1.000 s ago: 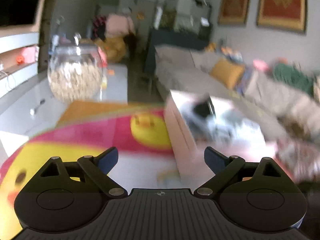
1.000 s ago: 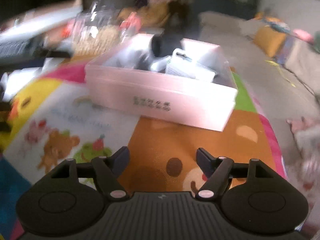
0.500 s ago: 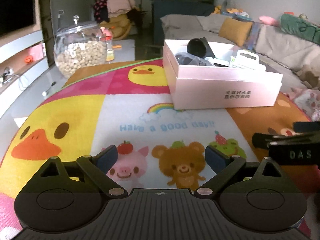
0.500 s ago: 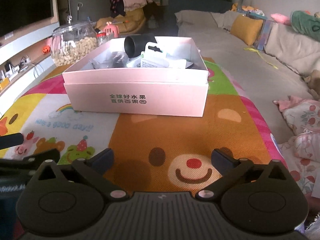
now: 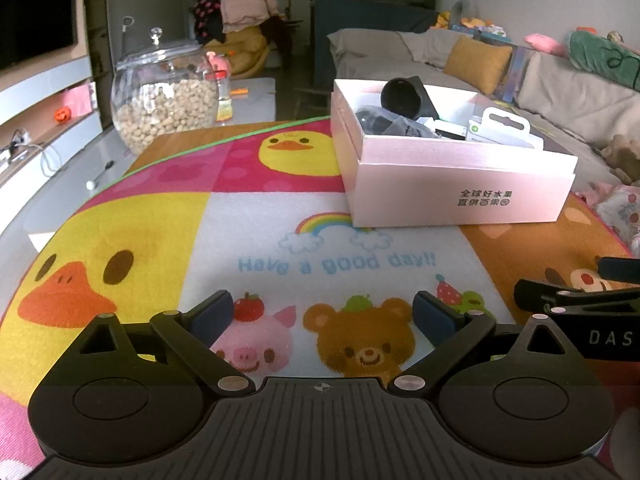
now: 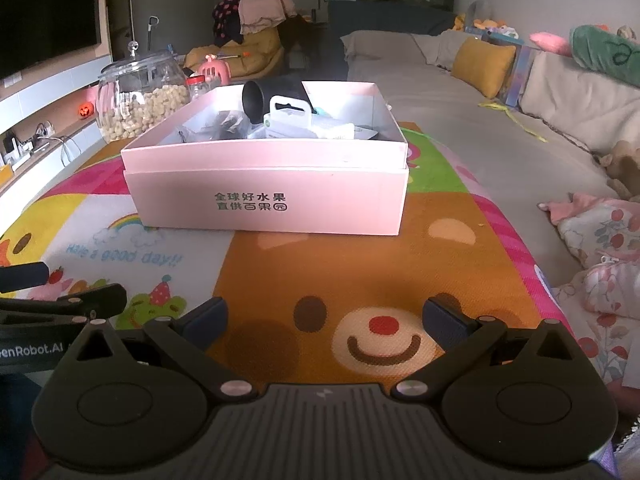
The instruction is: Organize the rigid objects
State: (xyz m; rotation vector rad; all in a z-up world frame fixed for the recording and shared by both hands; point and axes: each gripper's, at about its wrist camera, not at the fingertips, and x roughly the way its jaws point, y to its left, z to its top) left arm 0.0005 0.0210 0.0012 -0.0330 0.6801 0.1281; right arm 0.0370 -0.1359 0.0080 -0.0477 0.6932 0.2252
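Observation:
A pink cardboard box (image 5: pixel 460 184) stands on a colourful cartoon play mat (image 5: pixel 168 224); it also shows in the right wrist view (image 6: pixel 268 196). Inside it lie a black cup on its side (image 5: pixel 404 98) (image 6: pixel 272 98), a white packaged item (image 5: pixel 504 132) (image 6: pixel 290 120) and dark wrapped things (image 5: pixel 376 122). My left gripper (image 5: pixel 322 312) is open and empty, low over the mat, well short of the box. My right gripper (image 6: pixel 324 318) is open and empty over the orange bear patch, in front of the box. Each gripper shows at the edge of the other's view.
A glass jar of round snacks (image 5: pixel 164 100) (image 6: pixel 140 96) stands behind the mat at the left. A sofa with cushions (image 6: pixel 484 60) runs along the right. Patterned cloth (image 6: pixel 600 236) lies at the mat's right edge. A TV shelf (image 5: pixel 36 100) is at the far left.
Both views were blurred and swinging a second ago; both grippers have since settled low over the mat facing the box. In the last half second almost nothing moved.

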